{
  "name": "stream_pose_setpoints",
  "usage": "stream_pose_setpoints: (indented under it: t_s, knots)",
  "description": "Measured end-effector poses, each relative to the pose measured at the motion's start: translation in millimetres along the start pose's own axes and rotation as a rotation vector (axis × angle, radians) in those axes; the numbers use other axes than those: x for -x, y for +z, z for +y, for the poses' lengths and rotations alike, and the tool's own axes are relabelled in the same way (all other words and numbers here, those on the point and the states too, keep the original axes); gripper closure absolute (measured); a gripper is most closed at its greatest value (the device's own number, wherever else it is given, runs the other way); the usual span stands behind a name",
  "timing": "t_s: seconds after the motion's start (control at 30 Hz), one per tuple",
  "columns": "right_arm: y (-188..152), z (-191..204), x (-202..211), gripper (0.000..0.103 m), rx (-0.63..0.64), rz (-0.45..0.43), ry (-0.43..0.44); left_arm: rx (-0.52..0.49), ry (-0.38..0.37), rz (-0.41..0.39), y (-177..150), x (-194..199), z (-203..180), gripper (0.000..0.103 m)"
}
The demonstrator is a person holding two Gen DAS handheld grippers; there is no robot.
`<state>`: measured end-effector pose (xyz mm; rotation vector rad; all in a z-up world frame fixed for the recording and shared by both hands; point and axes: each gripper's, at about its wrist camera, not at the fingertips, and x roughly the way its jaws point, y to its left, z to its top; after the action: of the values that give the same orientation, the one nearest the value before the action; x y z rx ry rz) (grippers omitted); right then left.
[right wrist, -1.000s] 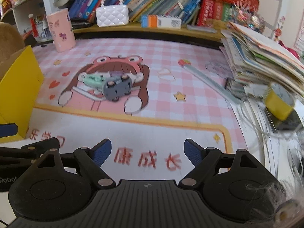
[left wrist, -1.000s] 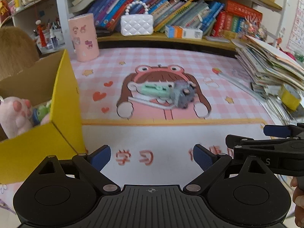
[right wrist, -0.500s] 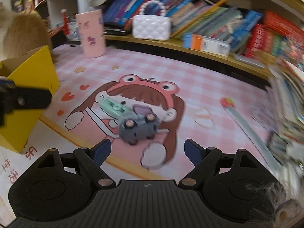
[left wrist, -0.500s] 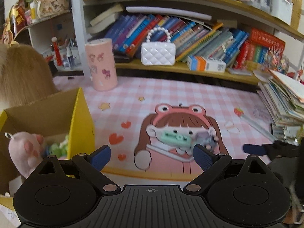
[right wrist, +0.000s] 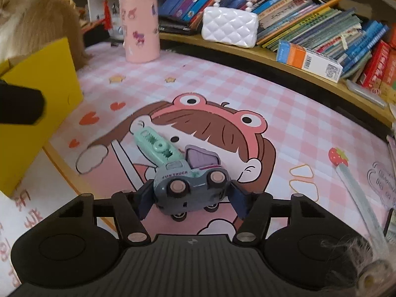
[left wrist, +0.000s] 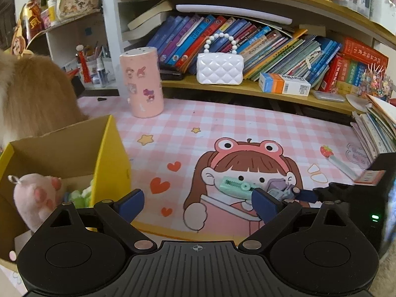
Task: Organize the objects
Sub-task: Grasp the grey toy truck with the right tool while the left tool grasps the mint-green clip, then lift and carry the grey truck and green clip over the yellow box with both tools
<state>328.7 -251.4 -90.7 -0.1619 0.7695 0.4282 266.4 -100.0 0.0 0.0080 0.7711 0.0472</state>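
Right gripper (right wrist: 189,198), jaws just closed in against small grey-blue plastic toy truck (right wrist: 190,185) on pink mat, mint toy (right wrist: 156,146) just behind truck, left gripper (left wrist: 198,204) jaws wide, empty, yellow cardboard box (left wrist: 109,163) left of truck.

We see a pink-and-white checked mat (right wrist: 222,86) printed with a brown-haired cartoon girl in a pink frog hat, red hearts and yellow stars. On it lies a grey-blue toy truck (right wrist: 190,185) with pale pink wheels and a lilac bed, beside a mint-green toy piece (right wrist: 156,146). The box (left wrist: 109,163) is yellow outside and brown inside, holding a pink plush paw (left wrist: 37,198). A pink cup (left wrist: 142,83) carries cartoon stickers, and the quilted purse (left wrist: 219,68) is glossy white with a pearl handle.
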Motion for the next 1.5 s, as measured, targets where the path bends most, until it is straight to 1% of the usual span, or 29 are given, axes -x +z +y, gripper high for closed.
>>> stream_pose_setpoints:
  t_s: [0.13,0.27,0.43,0.57,0.7,0.77,0.83,0.87,1.03,1.3,1.5]
  knots:
    - [-5.0,-12.9,21.2,0.043,-0.055,-0.031,-0.042,-0.012,-0.015,0.013,4.4,-14.2,-9.4,0.008]
    - [-13.7,-33.3,47.3,0.043,-0.154,-0.043,-0.097,-0.014,-0.054,0.055,8.9,-42.4,-18.1,0.008]
    - [-21.1,-45.7,70.5,0.042,-0.217,-0.058,-0.108,-0.042,-0.105,0.113,9.4,-85.3,-32.1,0.008]
    - [-25.0,-50.1,79.5,0.042,-0.243,-0.052,-0.106,-0.101,-0.106,0.127,7.4,-111.8,-45.7,0.009]
    - [-27.8,-53.8,83.9,0.042,-0.264,-0.041,-0.111,-0.141,-0.105,0.131,6.3,-126.2,-52.2,0.01]
    - [-28.5,-55.9,86.0,0.042,-0.269,-0.039,-0.119,-0.153,-0.112,0.133,4.8,-129.5,-54.1,0.014]
    - [-29.3,-58.0,87.9,0.042,-0.274,-0.038,-0.128,-0.162,-0.119,0.142,3.9,-132.7,-54.8,0.03]
    - [-29.5,-59.0,89.1,0.042,-0.279,-0.037,-0.132,-0.16,-0.131,0.135,3.4,-132.6,-54.4,0.033]
    - [-30.1,-59.4,93.6,0.042,-0.288,-0.043,-0.135,-0.185,-0.127,0.106,2.6,-125.5,-56.8,0.034]
    - [-26.7,-46.9,101.3,0.042,-0.29,-0.06,-0.126,-0.19,-0.179,0.065,9.5,-93.7,-59.6,0.034]
    - [-26.3,-31.2,111.7,0.042,-0.283,-0.075,-0.136,-0.196,-0.202,0.027,9.2,-66.5,-57.1,0.034]
